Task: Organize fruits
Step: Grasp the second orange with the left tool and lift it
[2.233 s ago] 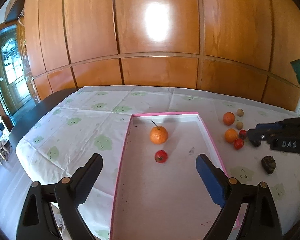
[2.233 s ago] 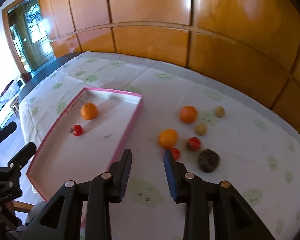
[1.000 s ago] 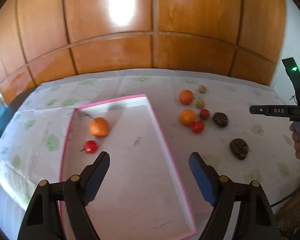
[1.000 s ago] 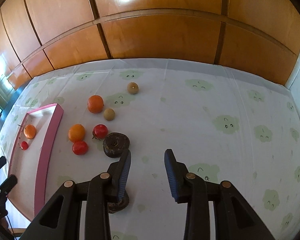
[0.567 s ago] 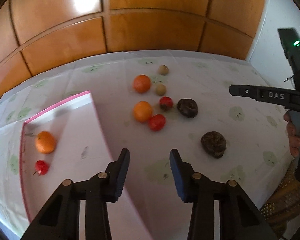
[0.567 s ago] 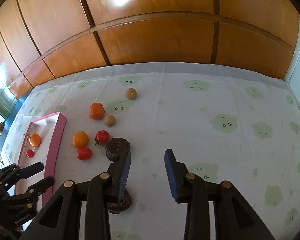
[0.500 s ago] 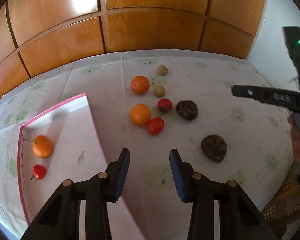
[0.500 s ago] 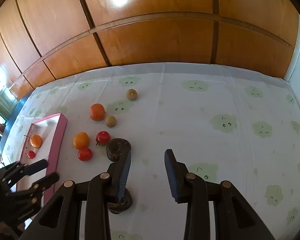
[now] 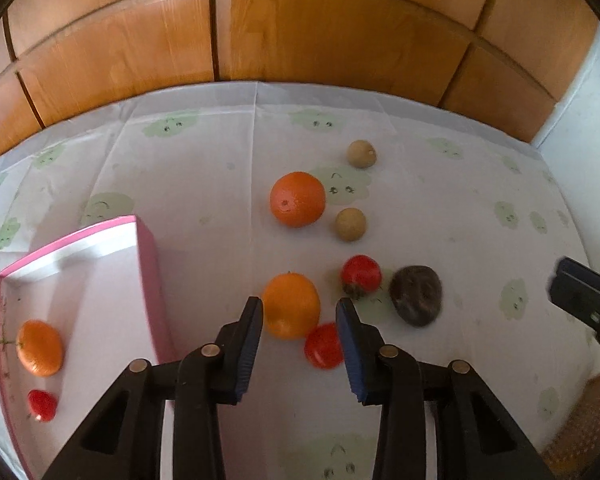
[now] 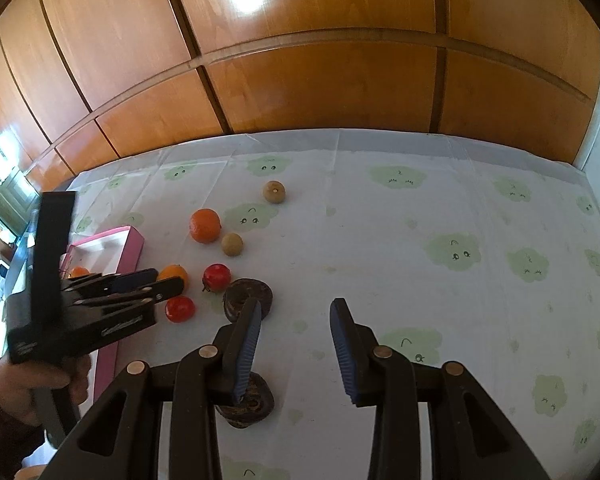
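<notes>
Item: pink tray, taken as landmark, on a cloud-print tablecloth.

Change noted: the left gripper has swung away from over the tray to the loose fruit on the tray's right; a second ago it framed the tray floor with its jaws wide. The jaws are closing, nothing pressed between them yet. Through the gap show the near orange and a red tomato. Judged: another pick is beginning, the near orange the likely candidate.

Contents of tray: one orange with stem, one small tomato.

Outside, right of tray: far orange, two tan round fruits, second tomato, dark wrinkled fruit.

Orientation: fruit near-round, no clear long axis. Tray's long axis runs from the camera toward the wood-panelled wall, open side up.

Right gripper: narrowly parted, holding nothing, over another dark fruit, farthest from the tray.
</notes>
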`<state>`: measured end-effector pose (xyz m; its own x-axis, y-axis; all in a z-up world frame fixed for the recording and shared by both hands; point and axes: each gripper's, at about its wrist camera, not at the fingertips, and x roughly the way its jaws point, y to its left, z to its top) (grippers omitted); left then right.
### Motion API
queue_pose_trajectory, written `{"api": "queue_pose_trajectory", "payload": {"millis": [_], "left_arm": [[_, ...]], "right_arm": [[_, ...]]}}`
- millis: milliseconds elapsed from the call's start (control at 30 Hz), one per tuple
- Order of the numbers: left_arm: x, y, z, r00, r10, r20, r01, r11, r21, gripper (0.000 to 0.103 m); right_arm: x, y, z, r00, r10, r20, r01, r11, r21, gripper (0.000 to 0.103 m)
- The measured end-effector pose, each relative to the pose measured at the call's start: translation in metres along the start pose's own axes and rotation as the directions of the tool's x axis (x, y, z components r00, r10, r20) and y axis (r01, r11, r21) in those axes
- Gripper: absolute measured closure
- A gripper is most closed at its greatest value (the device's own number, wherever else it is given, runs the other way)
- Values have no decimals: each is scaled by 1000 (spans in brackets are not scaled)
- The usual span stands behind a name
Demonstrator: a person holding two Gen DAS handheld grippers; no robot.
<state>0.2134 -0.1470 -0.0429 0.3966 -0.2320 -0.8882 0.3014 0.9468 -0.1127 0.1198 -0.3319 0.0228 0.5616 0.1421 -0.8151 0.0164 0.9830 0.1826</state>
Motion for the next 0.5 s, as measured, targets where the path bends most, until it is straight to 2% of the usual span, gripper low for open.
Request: {"api": "queue_pose_trajectory", "payload": {"millis": [133,167,233,333,500], "left_arm": [[20,9,4,999,-1,-43,-1,999,-34,64],[23,11,4,999,-6,-53,4,999,-39,68],[20,11,3,1000,-6,-25,5,999,-35,69],[3,12,-1,998,-46,33,47,998,-45,69],[-40,-1,-26,989,-71,127,67,997,37,69]], "right_arm": [[3,0,0,1000,-11,-8,11,1000,-1,67],[4,0,0,1000,-15,-10,15,1000,1,67],[6,-3,-1,1000,-24,-14,24,1000,6,67],[9,-6,0,999,-40,-21,40,999,16,67],[13,-13,-2,997,-70,-42,71,997,31,67]]}}
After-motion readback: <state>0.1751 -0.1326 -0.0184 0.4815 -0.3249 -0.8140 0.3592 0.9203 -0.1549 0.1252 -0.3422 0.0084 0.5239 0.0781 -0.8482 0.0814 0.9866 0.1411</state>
